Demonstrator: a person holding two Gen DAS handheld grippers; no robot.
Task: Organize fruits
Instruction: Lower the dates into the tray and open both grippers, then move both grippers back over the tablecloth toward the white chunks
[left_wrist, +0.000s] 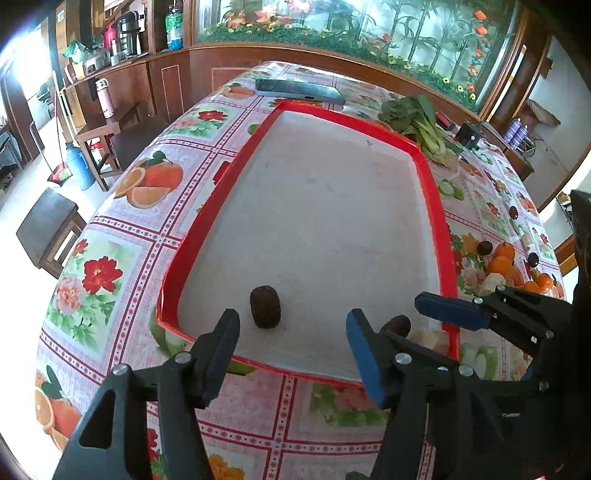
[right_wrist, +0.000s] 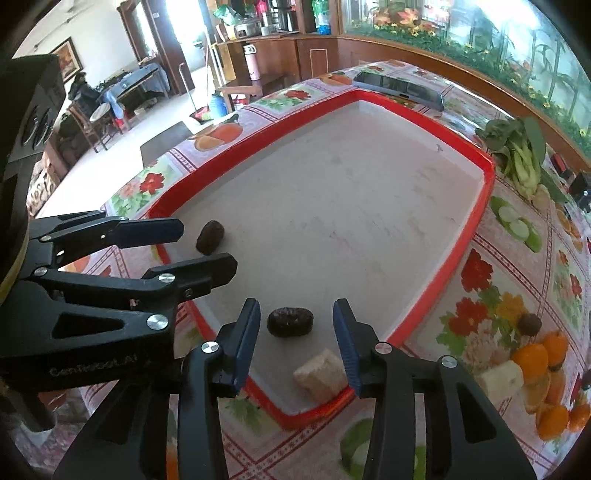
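A red-rimmed tray (left_wrist: 432, 192) with a white floor lies on the flowered tablecloth. One dark brown wrinkled fruit (left_wrist: 264, 307) rests on the tray floor near its front rim, just ahead of my left gripper (left_wrist: 293, 321). That gripper is open, its blue pads clear of the fruit. A second dark fruit (right_wrist: 290, 322) lies on the tray floor between the fingers of my right gripper (right_wrist: 296, 308), which is open with gaps on both sides. A pale cube (right_wrist: 320, 374) sits in the tray's near corner by the right finger. The two grippers stand side by side.
Loose on the cloth right of the tray are a dark round fruit (right_wrist: 529, 324) and a pale chunk (right_wrist: 500, 376). A phone (left_wrist: 299, 90) lies beyond the tray's far rim, leafy greens (left_wrist: 417, 122) at its far right. The table edge drops off at left.
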